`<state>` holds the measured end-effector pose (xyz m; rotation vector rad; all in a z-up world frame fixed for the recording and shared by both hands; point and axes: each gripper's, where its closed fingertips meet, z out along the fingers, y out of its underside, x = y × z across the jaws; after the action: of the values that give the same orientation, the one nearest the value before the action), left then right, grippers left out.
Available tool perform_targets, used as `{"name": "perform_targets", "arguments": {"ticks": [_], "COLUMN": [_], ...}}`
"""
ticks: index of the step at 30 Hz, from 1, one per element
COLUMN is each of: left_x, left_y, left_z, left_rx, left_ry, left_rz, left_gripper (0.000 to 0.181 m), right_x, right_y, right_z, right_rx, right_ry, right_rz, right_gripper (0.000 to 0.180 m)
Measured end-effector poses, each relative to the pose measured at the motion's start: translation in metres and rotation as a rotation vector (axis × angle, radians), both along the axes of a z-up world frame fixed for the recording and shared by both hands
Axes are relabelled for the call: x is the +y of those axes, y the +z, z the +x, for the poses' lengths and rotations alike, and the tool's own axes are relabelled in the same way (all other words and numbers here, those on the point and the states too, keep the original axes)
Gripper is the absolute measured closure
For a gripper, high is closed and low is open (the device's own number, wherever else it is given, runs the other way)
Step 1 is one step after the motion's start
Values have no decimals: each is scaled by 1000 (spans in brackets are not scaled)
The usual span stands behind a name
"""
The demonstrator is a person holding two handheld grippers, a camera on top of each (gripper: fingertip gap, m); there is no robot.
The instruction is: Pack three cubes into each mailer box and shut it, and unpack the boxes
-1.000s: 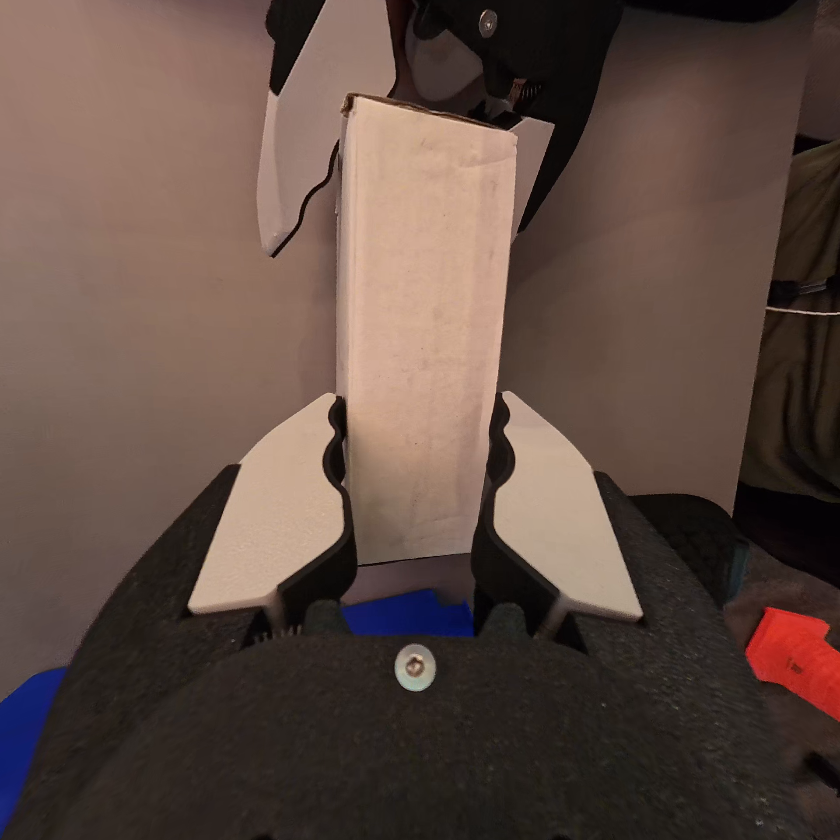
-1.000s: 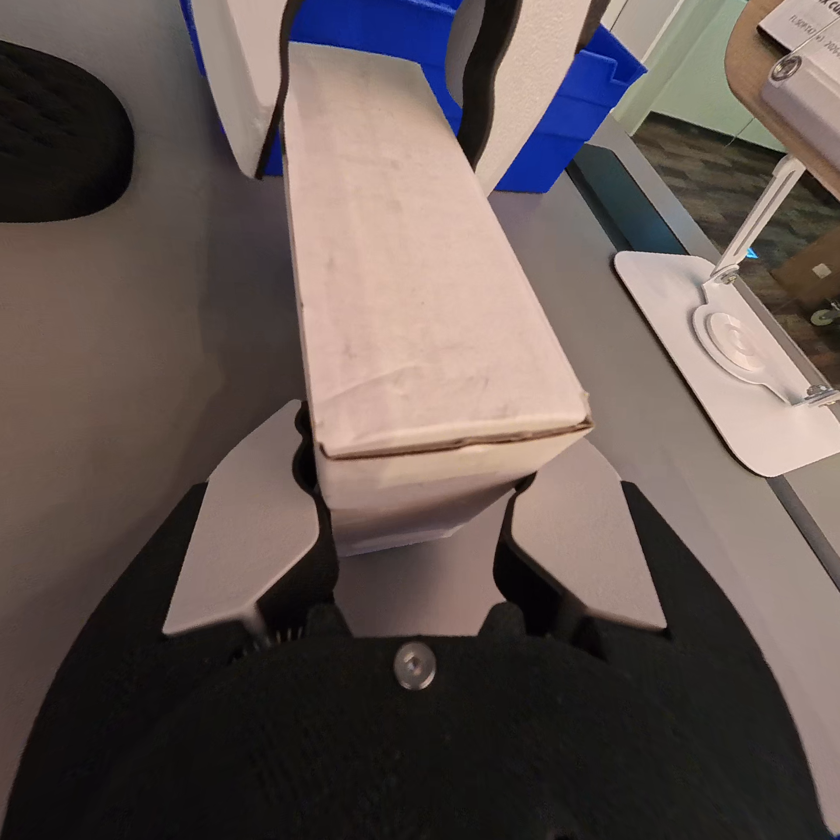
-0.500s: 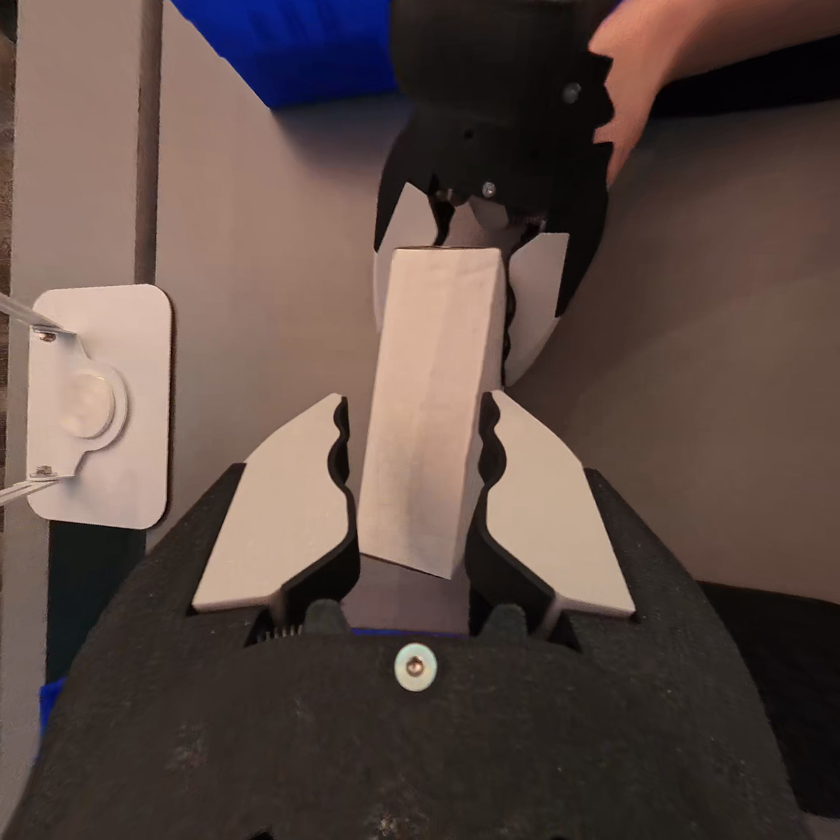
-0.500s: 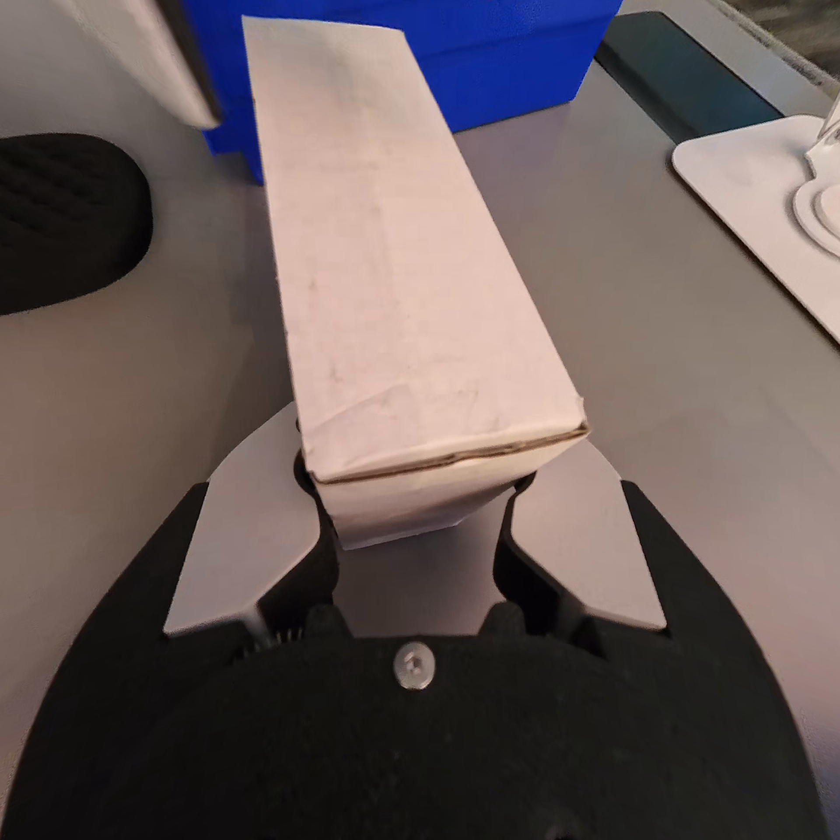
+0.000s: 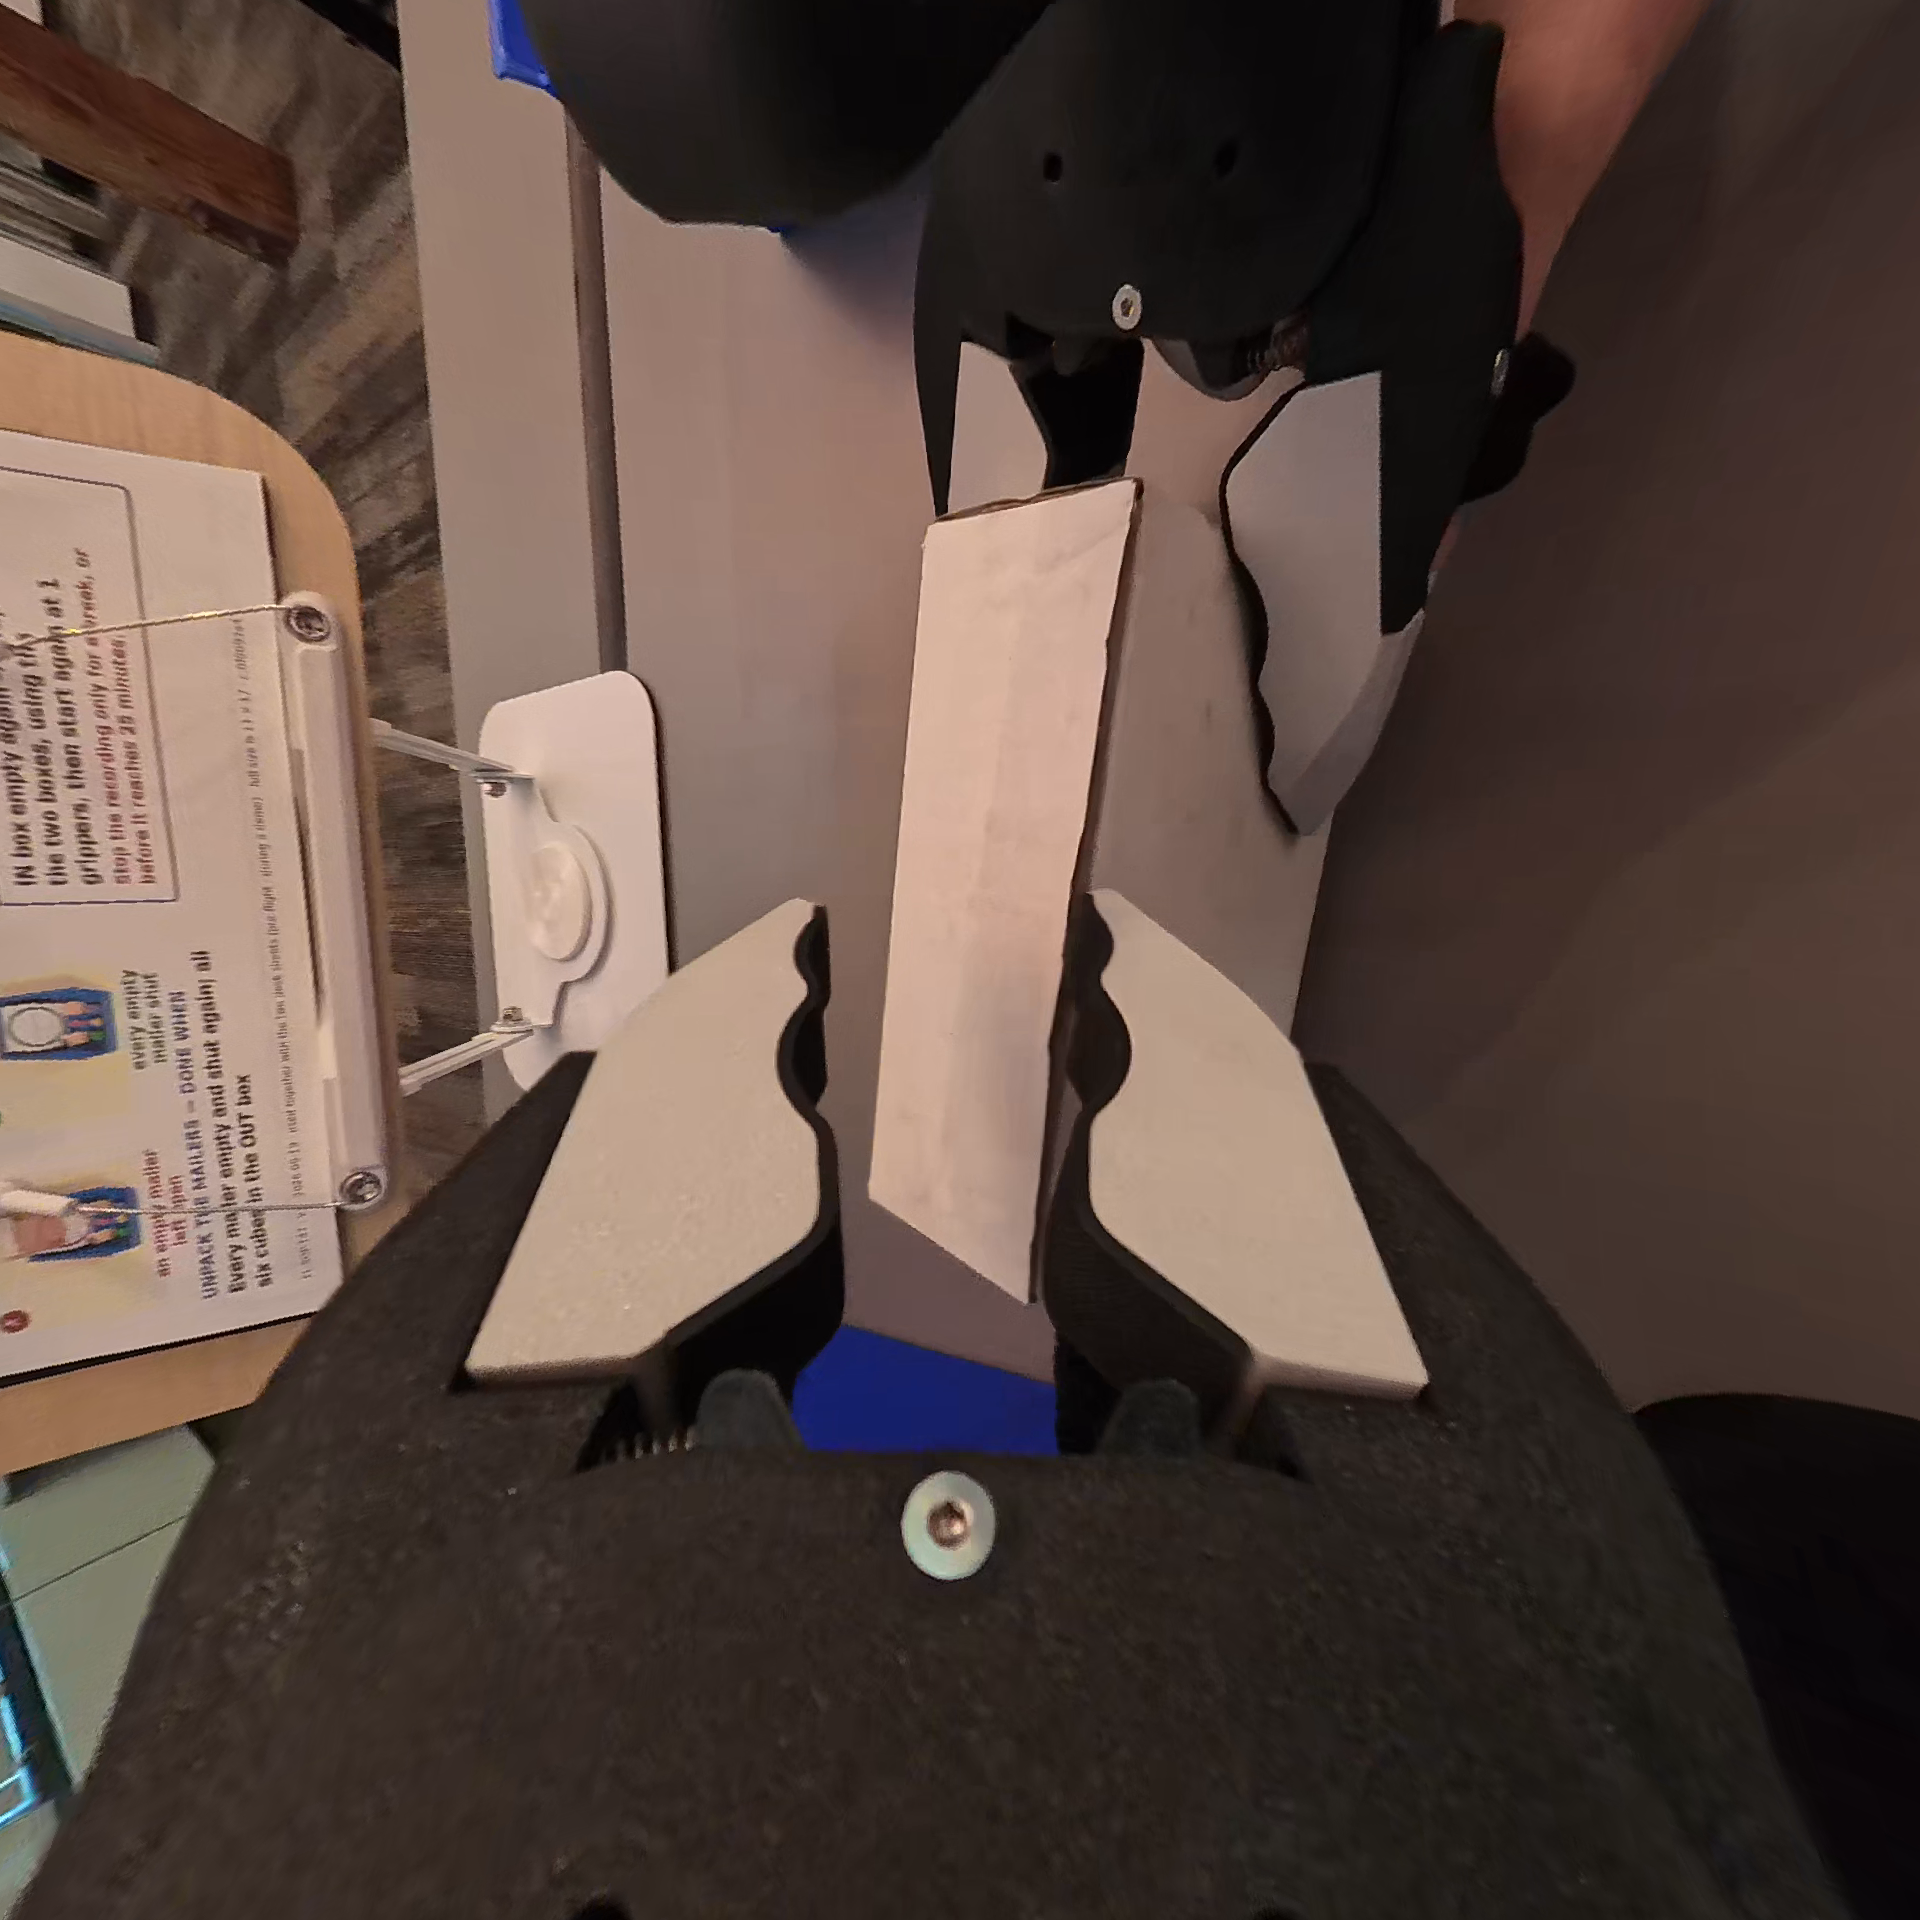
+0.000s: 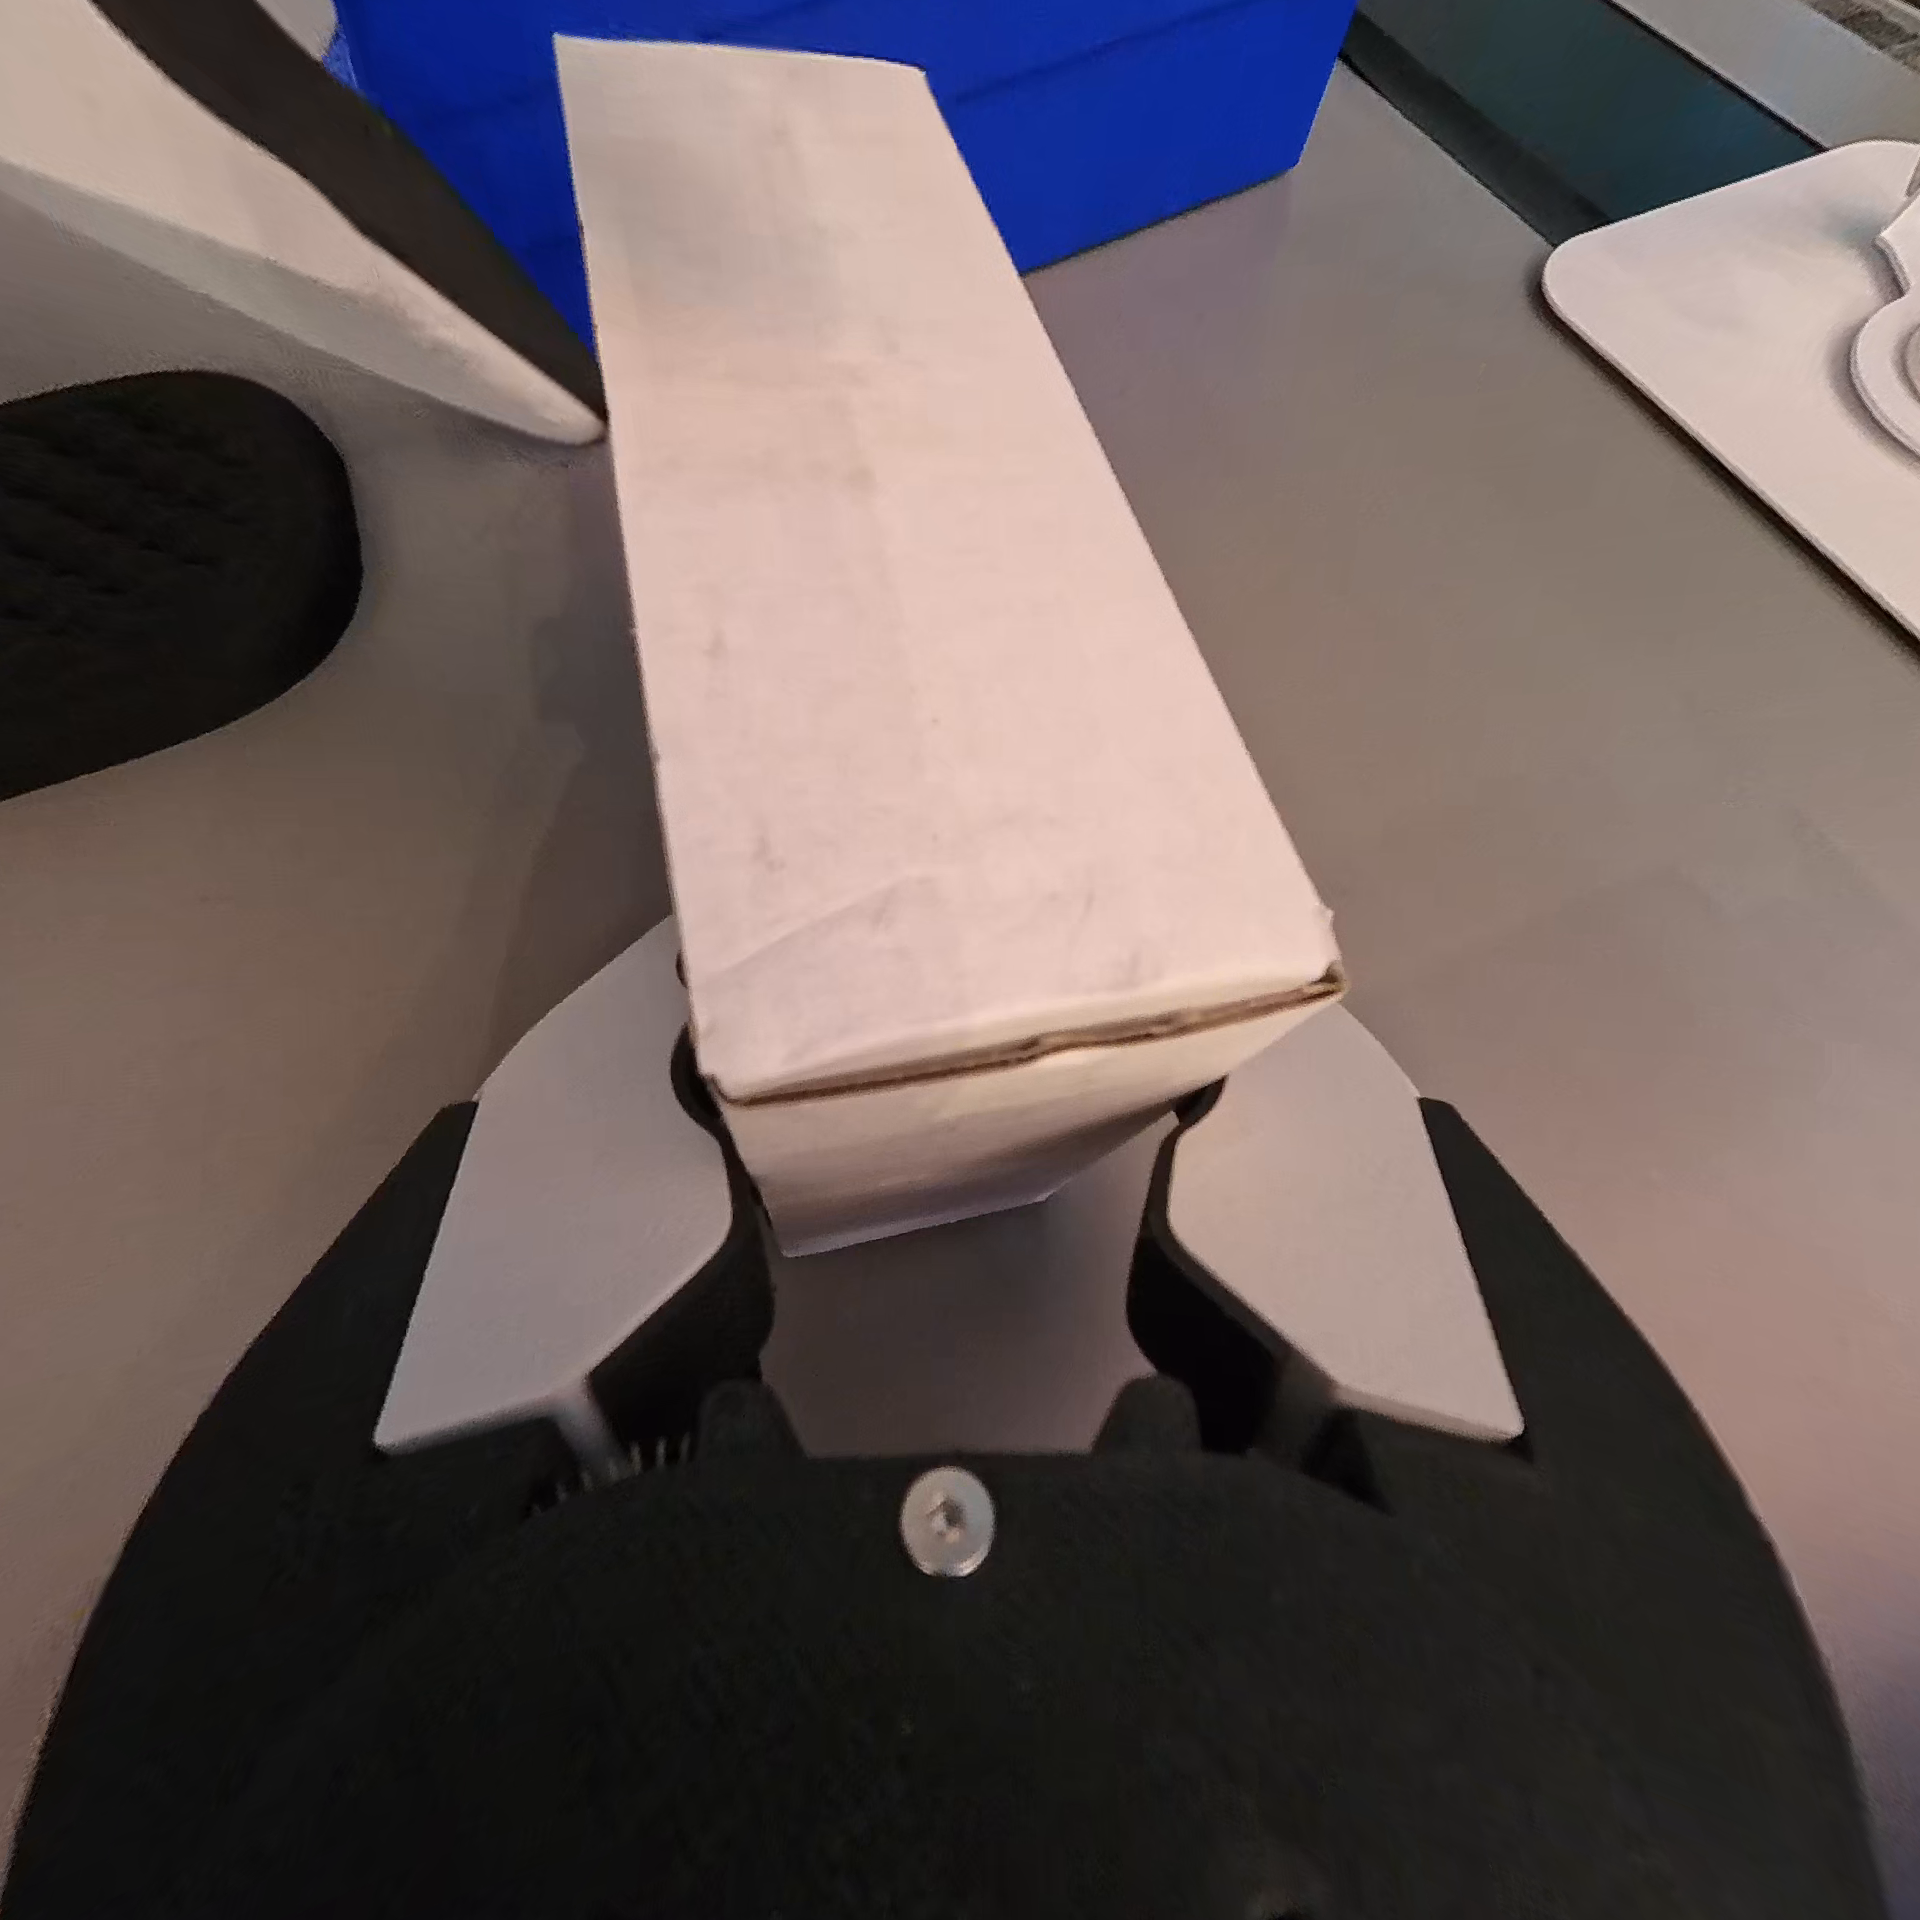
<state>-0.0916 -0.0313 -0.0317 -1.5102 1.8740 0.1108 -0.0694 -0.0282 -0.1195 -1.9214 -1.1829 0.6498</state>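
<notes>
Right tool clamps near end of white mailer box, shut, held above grey tabletop. Left tool sits w/ fingers spread either side of box's far end; left finger clear, right finger touching or not, can't tell. Blue bin just beyond box; white stand base to right.

close opposing wrist views, shared mailer box
</notes>
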Motion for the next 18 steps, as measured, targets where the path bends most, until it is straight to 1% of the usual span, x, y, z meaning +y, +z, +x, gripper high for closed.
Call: {"name": "perform_targets", "arguments": {"ticks": [3,6,10,12,14,16,18], "left_x": [1,0,-6,-10,-11,-12,-10], "left_y": [1,0,-8,-15,-17,-18,-16], "left_z": [-2,-1,2,2,1,0,-2], "left_rx": [10,21,20,21,15,14,20], "left_ry": [9,-2,-34,-36,-33,-8,13], "left_rz": [10,79,193,194,196,182,208], "left_gripper": [135,137,160,169,178,172,166], "right_x": [1,3,3,4,6,8,7], "right_y": [1,1,-5,-5,-6,-8,-8], "right_z": [-1,2,5,5,7,9,8], "right_rx": [-8,-37,-51,-48,-80,-126,-139], "right_ry": [-4,-17,-31,-36,-28,-20,-5], "right_rz": [16,53,25,27,76,132,160], "right_gripper": [93,94,94,95,94,95,95]}}
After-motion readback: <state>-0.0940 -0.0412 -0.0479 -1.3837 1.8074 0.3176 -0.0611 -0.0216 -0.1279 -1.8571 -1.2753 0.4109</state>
